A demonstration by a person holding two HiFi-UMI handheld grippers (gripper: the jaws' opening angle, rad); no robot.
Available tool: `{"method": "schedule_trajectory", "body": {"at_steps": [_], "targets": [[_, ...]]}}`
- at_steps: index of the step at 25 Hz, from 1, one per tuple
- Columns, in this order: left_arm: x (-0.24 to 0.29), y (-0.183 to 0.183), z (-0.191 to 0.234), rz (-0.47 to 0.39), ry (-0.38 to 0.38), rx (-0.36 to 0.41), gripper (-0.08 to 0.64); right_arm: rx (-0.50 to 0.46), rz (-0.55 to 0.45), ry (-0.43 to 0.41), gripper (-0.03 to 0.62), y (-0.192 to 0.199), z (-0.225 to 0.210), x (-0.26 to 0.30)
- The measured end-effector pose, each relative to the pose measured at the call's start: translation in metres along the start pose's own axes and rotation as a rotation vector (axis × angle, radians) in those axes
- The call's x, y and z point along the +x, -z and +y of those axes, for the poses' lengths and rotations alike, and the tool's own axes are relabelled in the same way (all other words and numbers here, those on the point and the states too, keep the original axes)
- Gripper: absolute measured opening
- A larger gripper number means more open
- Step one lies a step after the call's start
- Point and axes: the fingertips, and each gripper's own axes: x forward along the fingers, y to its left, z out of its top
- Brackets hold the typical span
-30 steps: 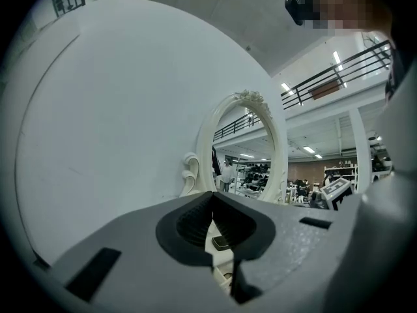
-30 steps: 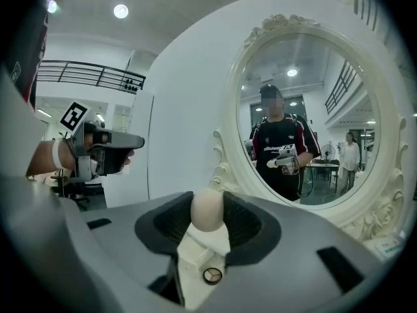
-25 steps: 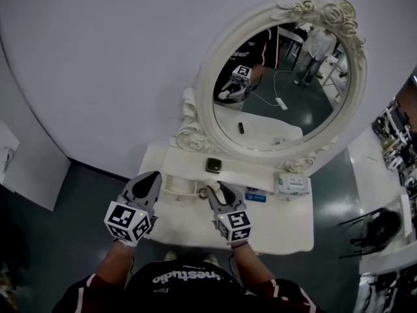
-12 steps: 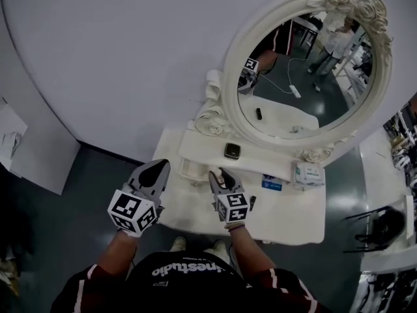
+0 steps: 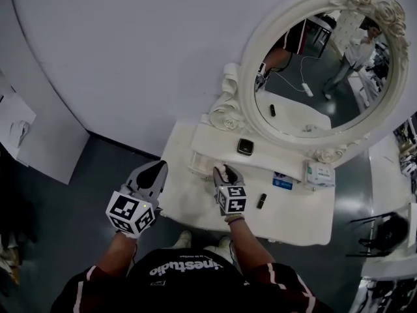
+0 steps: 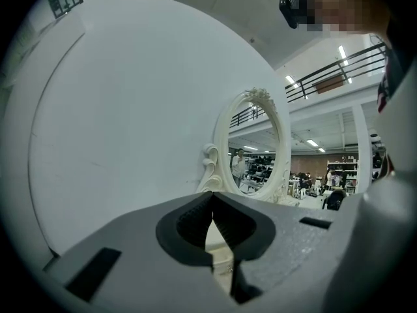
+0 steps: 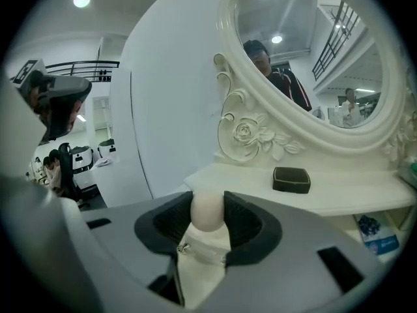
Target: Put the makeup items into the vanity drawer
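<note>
My right gripper (image 7: 208,201) is shut on a pale, egg-shaped makeup sponge (image 7: 207,214), pinched between its pads. In the head view the right gripper (image 5: 225,173) hovers over the white vanity table (image 5: 189,207), just right of the small drawer (image 5: 201,165) under the shelf. The drawer's white front with its metal knob (image 7: 184,247) shows right below the sponge. My left gripper (image 5: 152,173) hangs at the table's left edge. Its jaws (image 6: 212,218) are shut with nothing between them.
A black compact (image 5: 245,147) sits on the shelf below the oval mirror (image 5: 319,77). A black tube (image 5: 261,201) lies on the table right of my right gripper. Beyond it are a blue packet (image 5: 282,182) and a tissue pack (image 5: 319,173).
The head view has swung left, so the vanity sits further right in the picture. Both grippers keep about the same places by the drawer, and the right one still grips the sponge.
</note>
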Motion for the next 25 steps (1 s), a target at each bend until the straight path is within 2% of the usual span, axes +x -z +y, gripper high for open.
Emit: {"method": "schedule_trajectory", "body": {"at_steps": [6, 12, 25], "targets": [[-0.011, 0.005, 0.008, 0.014, -0.022, -0.001, 0.006, -0.041, 0.044, 0.010, 0.161, 0.011, 0.003, 0.014], [-0.016, 0.007, 0.013, 0.018, -0.030, -0.007, 0.006, -0.059, 0.070, -0.005, 0.235, 0.020, 0.010, 0.018], [-0.001, -0.001, -0.010, -0.011, 0.026, -0.009, 0.006, -0.033, 0.044, 0.029, 0.232, 0.008, -0.002, -0.016]]}}
